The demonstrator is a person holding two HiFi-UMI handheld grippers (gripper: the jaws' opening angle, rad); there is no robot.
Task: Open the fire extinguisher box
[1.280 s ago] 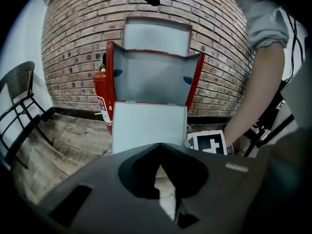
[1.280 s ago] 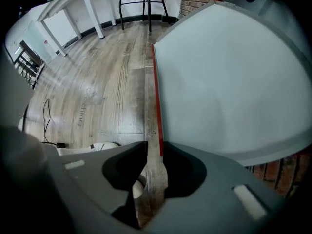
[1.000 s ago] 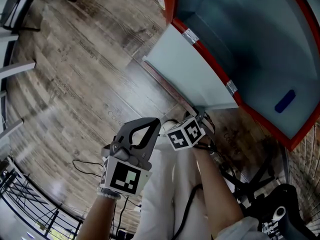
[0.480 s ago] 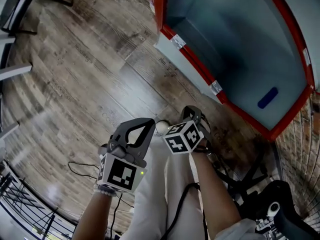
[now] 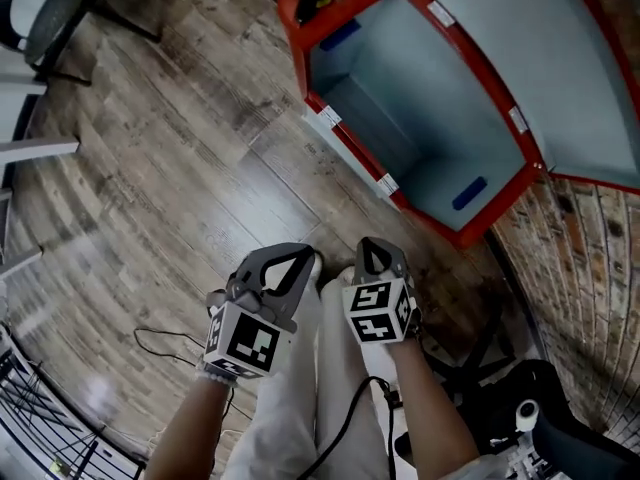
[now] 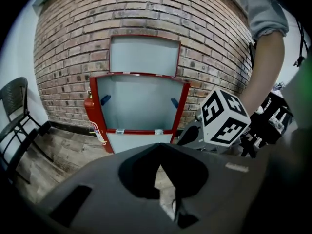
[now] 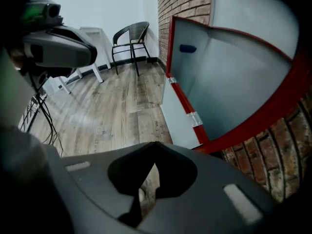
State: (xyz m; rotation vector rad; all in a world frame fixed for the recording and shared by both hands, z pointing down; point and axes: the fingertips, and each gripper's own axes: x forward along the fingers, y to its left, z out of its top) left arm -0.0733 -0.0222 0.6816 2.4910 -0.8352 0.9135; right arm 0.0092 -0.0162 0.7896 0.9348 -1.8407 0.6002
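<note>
the right gripper (image 5: 378,256) has come back off the front flap (image 5: 347,148) and shut empty beside the left gripper (image 5: 290,264), also shut on nothing; the fire extinguisher box (image 5: 405,88) stands open against the brick wall (image 5: 585,258), so the task looks done

The box (image 5: 420,98) looks like smooth painted metal, the floor (image 5: 170,168) faintly glossy wood-grain planks, the wall (image 5: 585,258) rough brick.

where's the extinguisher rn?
Left gripper view: the fire extinguisher stands against the brick wall, right beside the left edge of the open red box.
</note>
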